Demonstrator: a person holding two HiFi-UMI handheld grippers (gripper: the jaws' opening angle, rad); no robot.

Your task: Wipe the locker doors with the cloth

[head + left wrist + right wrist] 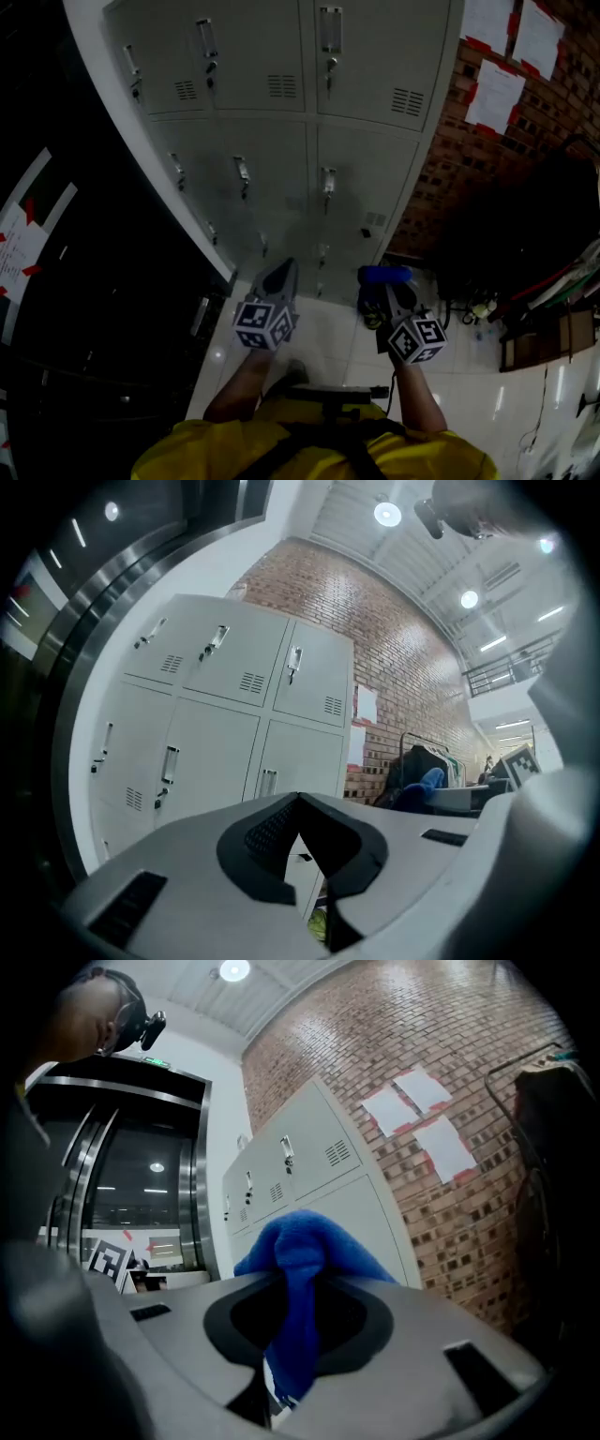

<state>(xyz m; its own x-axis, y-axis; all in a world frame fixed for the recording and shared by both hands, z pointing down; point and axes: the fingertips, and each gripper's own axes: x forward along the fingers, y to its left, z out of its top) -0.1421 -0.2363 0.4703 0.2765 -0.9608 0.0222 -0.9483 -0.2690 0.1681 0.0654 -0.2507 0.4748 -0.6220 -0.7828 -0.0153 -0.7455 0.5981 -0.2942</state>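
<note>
Grey metal lockers [281, 122] with small handles and vents stand ahead of me; they also show as lockers [234, 714] in the left gripper view and lockers [309, 1185] in the right gripper view. My right gripper [384, 281] is shut on a blue cloth [300, 1269], which bunches above the jaws and hangs between them; the cloth [384, 274] shows at its tip in the head view. My left gripper [278, 277] is shut with nothing in it, its tips meeting [300, 799]. Both are held a short way from the lower locker doors.
A red brick wall [487, 169] with taped paper sheets [497, 94] adjoins the lockers on the right. Cables and clutter [525, 309] lie on the floor at right. A dark glass doorway [94, 309] is on the left. The floor has pale tiles [328, 337].
</note>
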